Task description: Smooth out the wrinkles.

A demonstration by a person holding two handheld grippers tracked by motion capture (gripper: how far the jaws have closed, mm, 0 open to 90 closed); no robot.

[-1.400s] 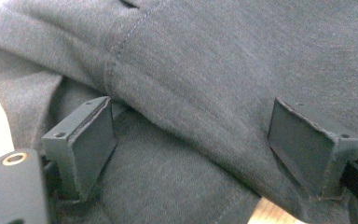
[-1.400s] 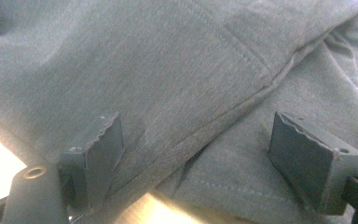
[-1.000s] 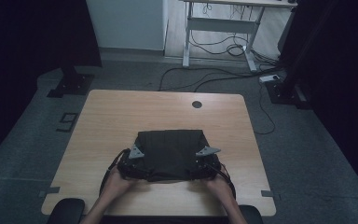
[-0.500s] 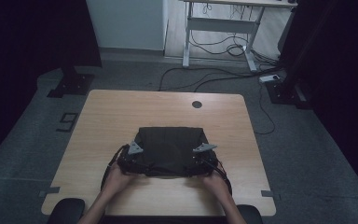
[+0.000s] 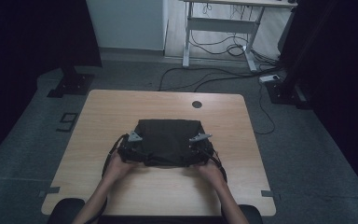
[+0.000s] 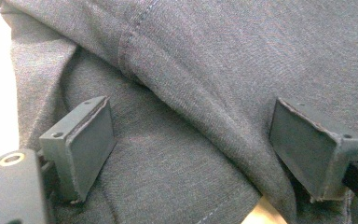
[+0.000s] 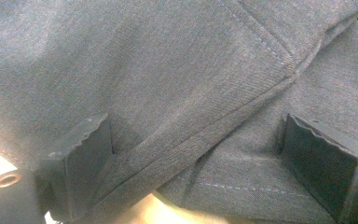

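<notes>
dark grey folded cloth (image 5: 168,140) lying flat near the middle of the wooden table (image 5: 121,112), a little toward the near edge, at about 6 o'clock from the small round hole (image 5: 196,104) in the tabletop. left gripper (image 5: 131,150) at the cloth's near left corner, about 8 o'clock of the cloth; right gripper (image 5: 199,150) at the near right corner, about 4 o'clock. one hand behind each gripper: left hand (image 5: 116,167), right hand (image 5: 210,169), with forearms coming in from 6 o'clock.

in the left gripper view, left gripper (image 6: 200,158) with jaws standing wide apart, layers of cloth (image 6: 205,70) with a stitched hem lying between and under them, pads not pressing on the fabric. a bit of pale table showing at 6 o'clock.

in the right gripper view, right gripper (image 7: 205,172) likewise wide, jaws just been opening, cloth (image 7: 168,70) folds and a seam lying between them, not squeezed by the pads. pale tabletop visible under the fold at 6 o'clock.

black cables on the grey floor (image 5: 307,149) beyond the table, at 12 o'clock.
</notes>
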